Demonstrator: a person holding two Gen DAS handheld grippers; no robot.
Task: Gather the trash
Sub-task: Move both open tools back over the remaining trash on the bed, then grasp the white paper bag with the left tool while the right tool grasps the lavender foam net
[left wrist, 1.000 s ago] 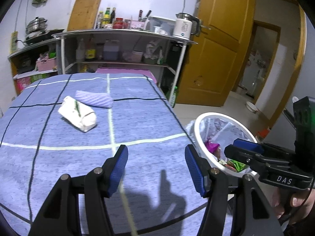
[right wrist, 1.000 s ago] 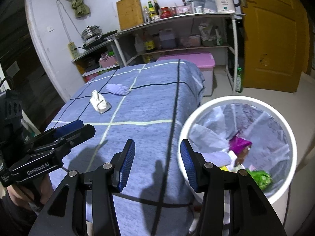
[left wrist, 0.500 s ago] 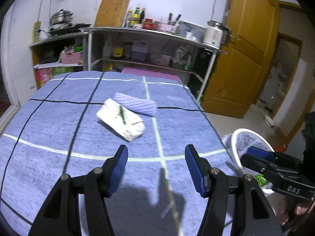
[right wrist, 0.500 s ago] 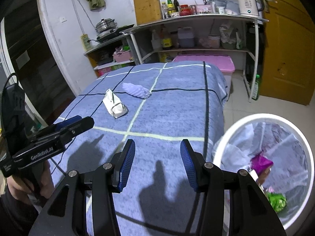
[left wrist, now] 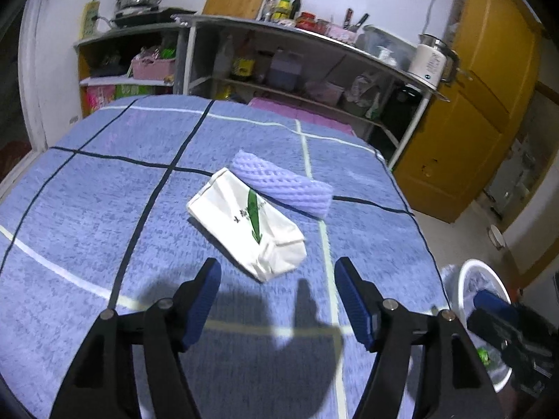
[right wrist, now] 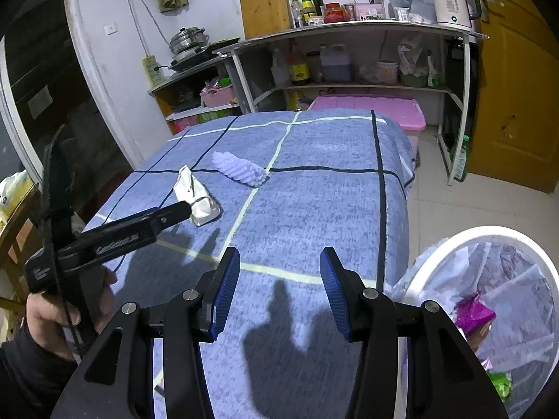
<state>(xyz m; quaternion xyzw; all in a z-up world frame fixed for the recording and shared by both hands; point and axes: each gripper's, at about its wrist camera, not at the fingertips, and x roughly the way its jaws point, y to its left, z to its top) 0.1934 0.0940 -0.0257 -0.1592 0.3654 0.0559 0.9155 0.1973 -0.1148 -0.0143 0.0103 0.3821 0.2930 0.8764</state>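
Step in hand: approach for the next pick; nothing gripped yet; judged from the left gripper [left wrist: 277, 300] aimed at the trash on the table
Left gripper: jaws opening, blue pads well apart; nothing between them; the white paper bag [left wrist: 246, 223] lies just ahead of the fingertips, not touched
Right gripper: right gripper [right wrist: 279, 293] jaws apart, empty; hangs over the near edge of the blue checked cloth [right wrist: 314, 209], beside the bin
White paper bag: crumpled, green print on top, lying flat on the cloth near the middle; one end points toward the left gripper
Purple foam net: purple foam net [left wrist: 283, 188] lies just behind the bag, touching or overlapping its far side; cannot tell which
Trash bin: white trash bin [right wrist: 464, 241] with clear liner on the floor by the table's corner; already holds wrappers, one purple, one green
Progress: partway, by my reading; two pieces left on the cloth
Next move calls for: left gripper going forward and down so the pads straddle the bag's near end; close on the paper only, not the cloth; then carry to the bin
Risk: thin paper may crumple or slip; foam net may drag along
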